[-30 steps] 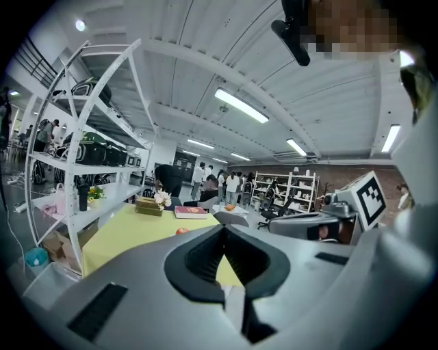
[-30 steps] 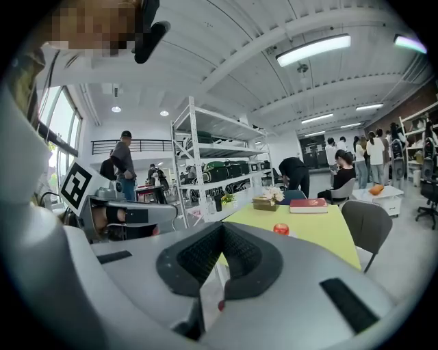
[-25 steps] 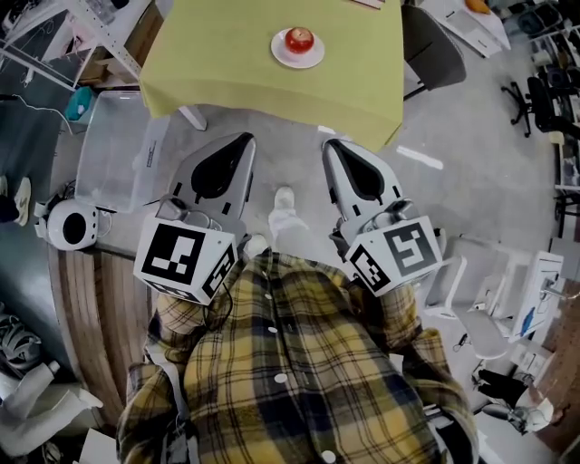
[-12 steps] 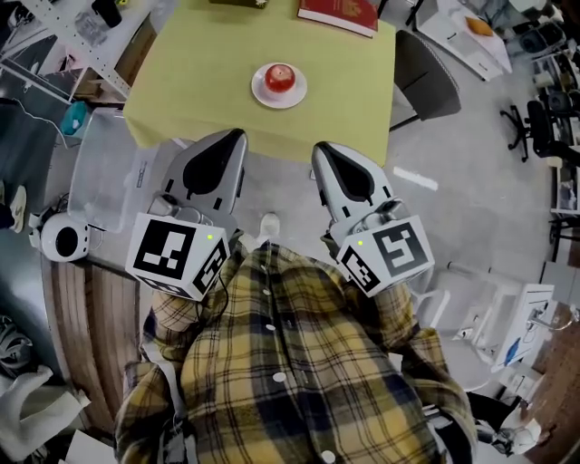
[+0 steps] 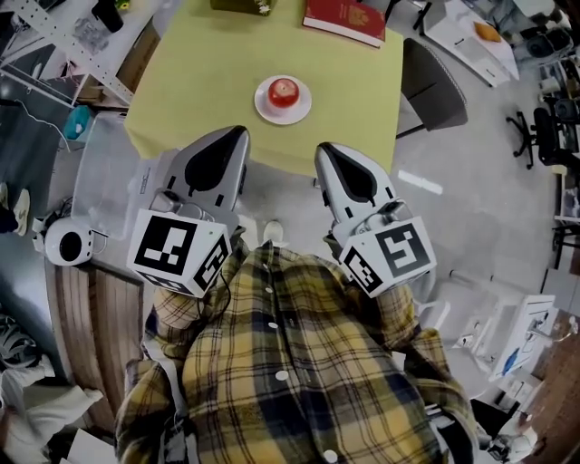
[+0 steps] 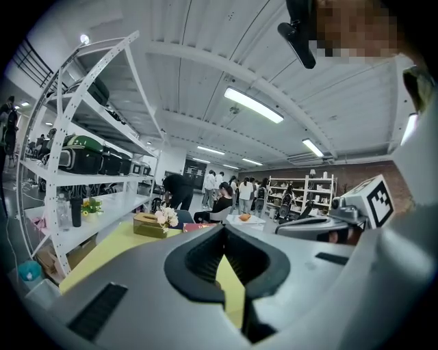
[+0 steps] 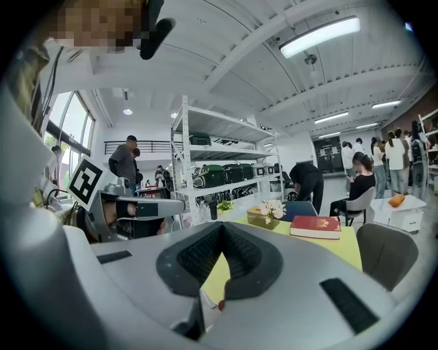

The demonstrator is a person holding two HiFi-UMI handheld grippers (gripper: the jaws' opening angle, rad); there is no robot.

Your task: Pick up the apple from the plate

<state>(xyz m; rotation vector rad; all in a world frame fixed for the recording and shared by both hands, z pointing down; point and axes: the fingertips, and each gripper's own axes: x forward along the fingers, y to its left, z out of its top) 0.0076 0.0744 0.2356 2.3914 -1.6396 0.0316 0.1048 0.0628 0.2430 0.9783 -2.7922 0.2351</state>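
Approach step: the apple (image 5: 284,89) sits on its plate (image 5: 283,117) on the yellow table (image 5: 204,82), ahead of the left gripper (image 5: 239,132) and right gripper (image 5: 323,148), both clenched empty; next, one should open its jaws and reach around the apple.

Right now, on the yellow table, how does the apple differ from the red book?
Shape: the apple is round, while the red book is flat and rectangular.
Support: the apple sits on a white plate, while the red book lies directly on the yellow table.
Place: the apple is nearer to the person; the red book lies farther away, toward the right.
Both are red and rest on the same table.
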